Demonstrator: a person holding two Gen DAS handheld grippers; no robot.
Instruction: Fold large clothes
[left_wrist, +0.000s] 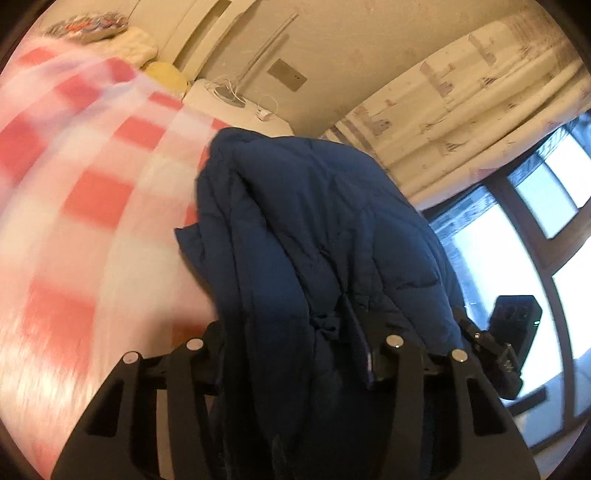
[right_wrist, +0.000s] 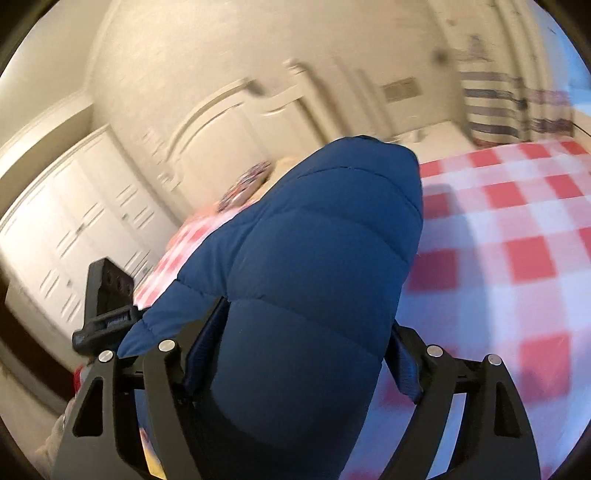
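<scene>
Nearest you, both claws grip the blue puffer jacket: left claw (left_wrist: 295, 354) clamps a bunched, seamed edge, right claw (right_wrist: 295, 354) squeezes a thick quilted section, each tilted moderately downward with the other claw's body at frame edge. The blue puffer jacket (right_wrist: 317, 236) hangs lifted between them over the red-and-white checked bedspread (right_wrist: 517, 229), so you're likely mid-fold, carrying one part over; next move calls for lowering it flat onto the bed with edges aligned, then letting go. Beyond: white wardrobe (right_wrist: 74, 229), patterned curtain (left_wrist: 461, 103), window (left_wrist: 517, 258).
</scene>
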